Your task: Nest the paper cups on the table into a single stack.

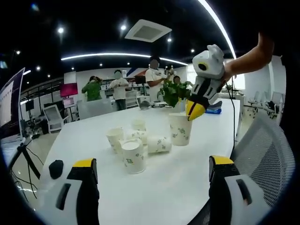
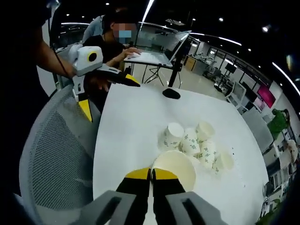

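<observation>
A long white tabletop (image 1: 187, 178) runs down an open office under a dark ceiling. Above it hang a square ceiling vent (image 1: 147, 31), small round spotlights and a curved light strip (image 1: 122, 56). Beyond the tabletop's far end stand several people (image 1: 119, 89), with a green potted plant (image 1: 176, 93) just in front of them on the tabletop. To the left of the tabletop a pink wall screen (image 1: 68, 89) hangs, and a white office chair (image 1: 54, 118) stands below it. A grey mesh chair (image 1: 265, 154) sits against the tabletop's right edge. In the right gripper view a seated person works at a laptop (image 2: 152, 55) past the tabletop's end.
</observation>
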A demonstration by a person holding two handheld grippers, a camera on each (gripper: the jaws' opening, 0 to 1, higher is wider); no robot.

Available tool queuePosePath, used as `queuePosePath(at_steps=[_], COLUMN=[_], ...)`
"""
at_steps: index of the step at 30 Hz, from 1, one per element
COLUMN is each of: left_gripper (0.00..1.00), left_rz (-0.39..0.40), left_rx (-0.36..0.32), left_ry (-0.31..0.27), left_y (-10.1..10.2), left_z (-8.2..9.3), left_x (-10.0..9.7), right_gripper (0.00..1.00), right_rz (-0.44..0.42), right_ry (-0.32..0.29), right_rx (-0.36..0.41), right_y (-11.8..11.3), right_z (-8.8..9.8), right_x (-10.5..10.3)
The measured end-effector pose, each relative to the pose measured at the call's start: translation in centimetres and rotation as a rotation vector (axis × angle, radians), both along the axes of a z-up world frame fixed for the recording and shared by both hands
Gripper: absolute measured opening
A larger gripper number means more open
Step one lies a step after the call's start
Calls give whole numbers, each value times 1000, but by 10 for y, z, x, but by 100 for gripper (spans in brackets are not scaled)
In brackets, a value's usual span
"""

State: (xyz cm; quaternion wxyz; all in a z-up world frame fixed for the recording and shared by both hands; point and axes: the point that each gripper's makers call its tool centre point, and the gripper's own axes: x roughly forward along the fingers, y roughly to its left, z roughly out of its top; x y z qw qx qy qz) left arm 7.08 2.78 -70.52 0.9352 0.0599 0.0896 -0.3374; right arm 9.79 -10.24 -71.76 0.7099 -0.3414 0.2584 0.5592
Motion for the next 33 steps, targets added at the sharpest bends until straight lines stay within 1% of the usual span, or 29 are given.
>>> queuePosePath(at_steps=[11, 15, 18, 22, 33], left_gripper=[99, 99, 99, 99, 99], left_rz=[7, 7, 8, 11, 7], left_rx=[0, -1, -1, -3, 0], left_ry=[-6, -6, -9, -9, -9], left_y=[1, 1, 2, 2, 2], left_z=[1, 1, 1, 2, 1], left_x=[1, 1, 1, 0, 0], right_gripper=[0, 0, 0, 0, 0], right_rz=[32, 31, 24, 32, 47], right_ry=[26, 27, 46, 57, 53], right_rx=[-17, -27, -22, -34, -63], right_y=[13, 15, 18, 20, 21], right_z=[-17, -24, -29, -36, -45], right_x=[-11, -11, -12, -16, -17])
